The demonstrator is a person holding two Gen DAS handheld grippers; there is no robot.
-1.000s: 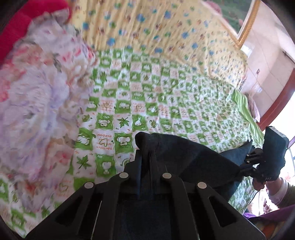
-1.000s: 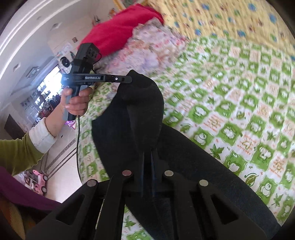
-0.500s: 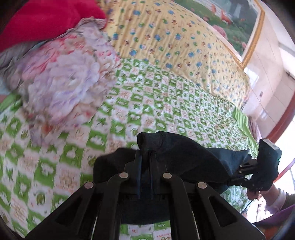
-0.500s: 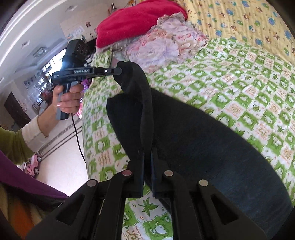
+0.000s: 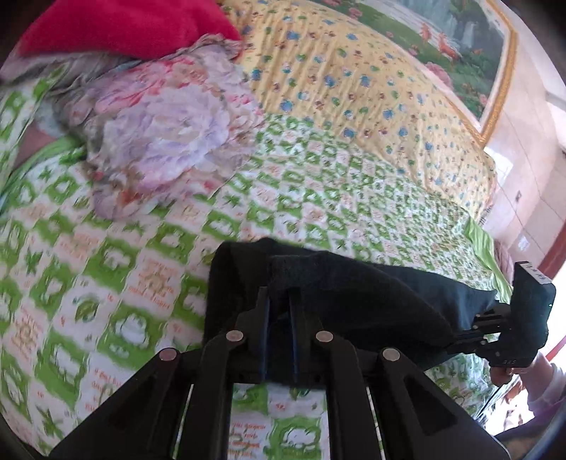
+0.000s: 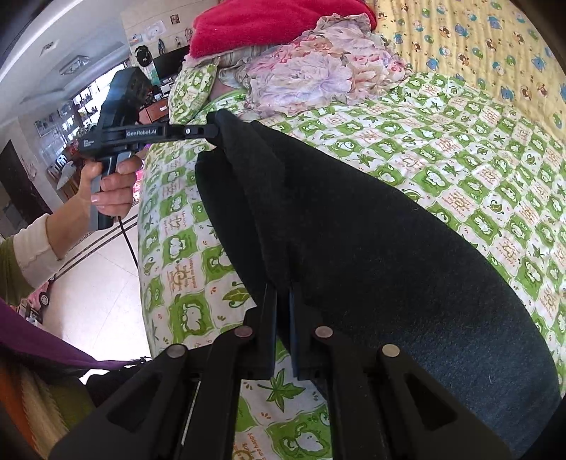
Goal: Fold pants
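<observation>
The dark navy pants (image 6: pixel 371 240) lie across the green checked bedspread (image 6: pixel 477 148), stretched between my two grippers. My left gripper (image 5: pixel 279 293) is shut on one end of the pants' near edge (image 5: pixel 353 293); it also shows in the right wrist view (image 6: pixel 212 131), pinching a raised corner. My right gripper (image 6: pixel 283 293) is shut on the other end of that edge; it also shows in the left wrist view (image 5: pixel 495 311). Both hold the edge slightly above the bed near its front side.
A floral quilt (image 5: pixel 166 134) and a red blanket (image 5: pixel 116 28) are piled at the bed's head. A yellow patterned blanket (image 5: pixel 353 92) covers the far side. The bed's edge and tiled floor (image 6: pixel 95 283) lie to the left in the right wrist view.
Both grippers have carried the held edge down and toward the bed's front edge. The pants now lie flatter and more spread on the bedspread. Both stay shut.
</observation>
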